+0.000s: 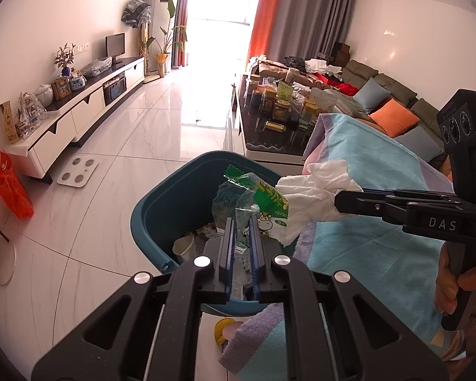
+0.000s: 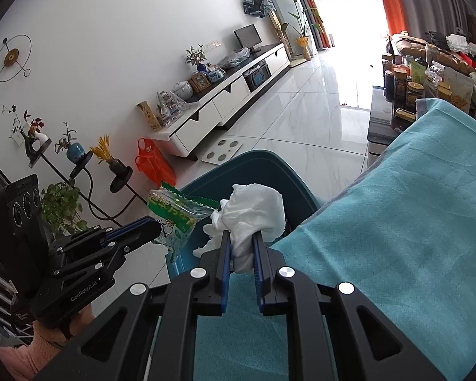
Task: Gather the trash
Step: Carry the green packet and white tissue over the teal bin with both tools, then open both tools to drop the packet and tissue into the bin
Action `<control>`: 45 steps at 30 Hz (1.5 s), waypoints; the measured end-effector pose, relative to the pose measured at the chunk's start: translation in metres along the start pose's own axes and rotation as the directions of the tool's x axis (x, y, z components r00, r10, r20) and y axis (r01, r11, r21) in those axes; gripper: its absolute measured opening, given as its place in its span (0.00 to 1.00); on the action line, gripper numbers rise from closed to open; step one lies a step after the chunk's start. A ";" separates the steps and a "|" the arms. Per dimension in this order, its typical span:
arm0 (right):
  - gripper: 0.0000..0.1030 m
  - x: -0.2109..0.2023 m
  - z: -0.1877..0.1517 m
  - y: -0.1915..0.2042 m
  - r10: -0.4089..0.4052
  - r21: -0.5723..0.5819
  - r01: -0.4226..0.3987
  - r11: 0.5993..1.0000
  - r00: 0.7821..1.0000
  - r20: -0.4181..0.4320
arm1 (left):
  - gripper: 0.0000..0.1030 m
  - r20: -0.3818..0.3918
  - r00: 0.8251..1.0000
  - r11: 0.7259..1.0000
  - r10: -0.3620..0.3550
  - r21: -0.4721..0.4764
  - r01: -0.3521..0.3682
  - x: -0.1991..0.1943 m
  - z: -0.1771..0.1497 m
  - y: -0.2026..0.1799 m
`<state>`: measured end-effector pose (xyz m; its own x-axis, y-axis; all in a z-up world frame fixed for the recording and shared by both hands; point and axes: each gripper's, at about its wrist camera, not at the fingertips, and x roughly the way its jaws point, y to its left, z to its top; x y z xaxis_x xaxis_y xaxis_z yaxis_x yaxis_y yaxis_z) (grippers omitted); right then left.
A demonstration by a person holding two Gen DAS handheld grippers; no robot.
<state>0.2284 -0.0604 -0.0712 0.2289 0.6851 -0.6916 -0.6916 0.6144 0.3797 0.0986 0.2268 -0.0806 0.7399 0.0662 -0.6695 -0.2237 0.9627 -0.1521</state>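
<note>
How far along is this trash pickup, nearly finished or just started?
Partly done: the teal bin already holds a paper cup and scraps. In hand: the left gripper pinches a green plastic wrapper and the right gripper a crumpled white tissue, both over the bin. Left: dropping both in.

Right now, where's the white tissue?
The tissue is pinched in the right gripper, above the near rim of the blue bin, just right of the green wrapper in the left gripper.
</note>
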 end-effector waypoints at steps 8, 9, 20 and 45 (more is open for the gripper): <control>0.13 0.015 0.005 0.005 -0.016 -0.006 0.015 1.000 0.999 -0.029 | 0.09 -0.024 1.000 1.000 0.014 -0.023 -0.014 0.015 -0.003 0.006; 0.14 0.017 0.006 0.006 -0.017 -0.008 0.017 1.000 0.999 -0.032 | 0.09 -0.027 1.000 1.000 0.015 -0.024 -0.016 0.016 -0.004 0.007; 0.15 0.039 0.009 0.016 -0.033 -0.030 0.031 0.999 0.996 -0.078 | 0.09 -0.059 0.998 0.999 0.023 -0.046 -0.026 0.036 -0.008 0.014; 0.24 0.042 0.013 0.016 -0.048 0.002 0.049 0.999 0.995 -0.085 | 0.24 -0.077 0.997 0.995 0.009 -0.102 -0.017 0.057 -0.017 0.025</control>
<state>0.2360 -0.0168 -0.0866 0.2029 0.6189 -0.7588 -0.6783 0.6477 0.3469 0.1245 0.2506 -0.1346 0.6866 0.0541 -0.7250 -0.2995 0.9297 -0.2142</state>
